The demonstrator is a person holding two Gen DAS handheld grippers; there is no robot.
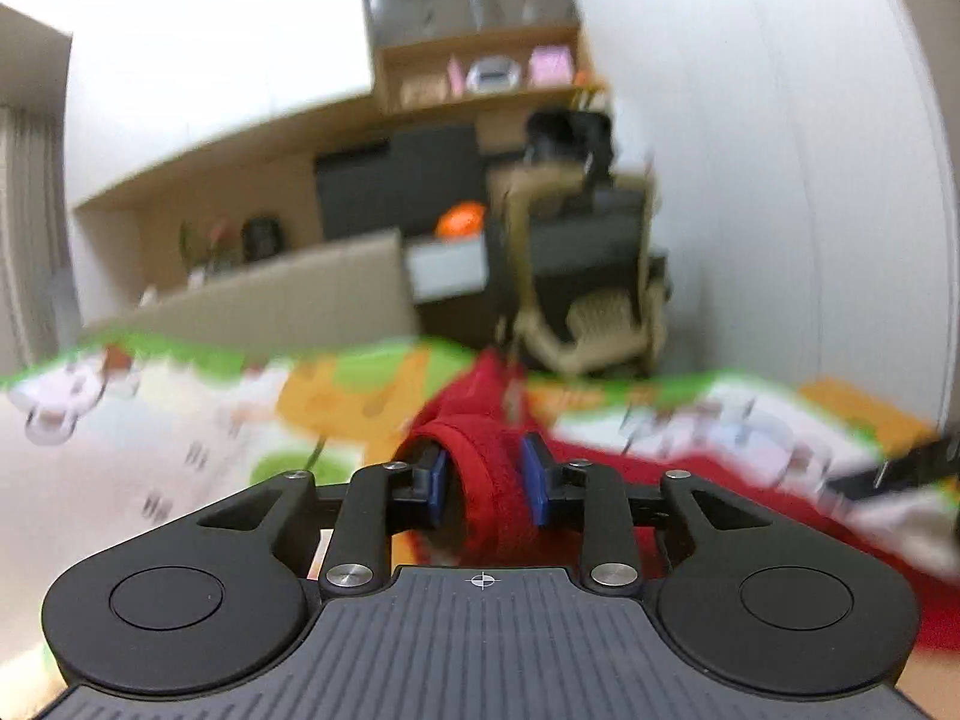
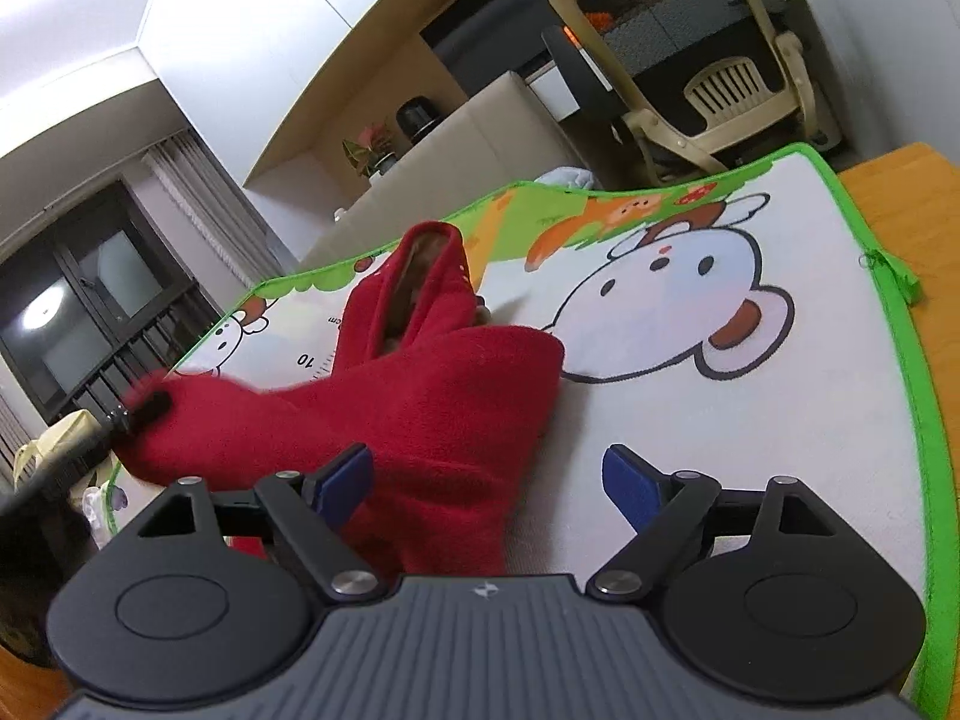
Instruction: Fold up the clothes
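**Left-wrist view: red garment pinched and lifted, right gripper spread over the mat**

Left-wrist view shows the left gripper [image 1: 483, 480] clamped on a thick, hemmed edge of the red garment [image 1: 486, 414]; the blue pads [image 1: 437, 483] press the fabric from both sides, leaving only the cloth's width between them. Everything beyond is smeared by motion blur, so the mat [image 1: 180, 420] reads only as green, orange and white patches. From the pinch, the cloth trails down and right across that mat.

Right-wrist view is sharp. At its far left the other gripper's dark tip shows against a raised corner of the garment [image 2: 420, 402]. Most of the fleece lies bunched in the middle of the mat [image 2: 750, 420], with a sleeve or collar opening standing up behind it and a brownish lining showing inside. The right gripper [image 2: 489, 483] is spread wide and holds nothing; its left pad hangs over the cloth, its right over bare mat.

My judgement: a fold is in progress on the left side. To do it well, carry the pinched edge low and level, let the right gripper pin or pinch the near edge so the pile does not drag, and lay it down flat before letting go.

The garment looks like soft, nappy, thick fleece that will hold bulky rolls rather than crisp creases. The mat is smooth, printed with cartoon animals, bound in green, and rests on a wooden table [image 2: 900, 192].
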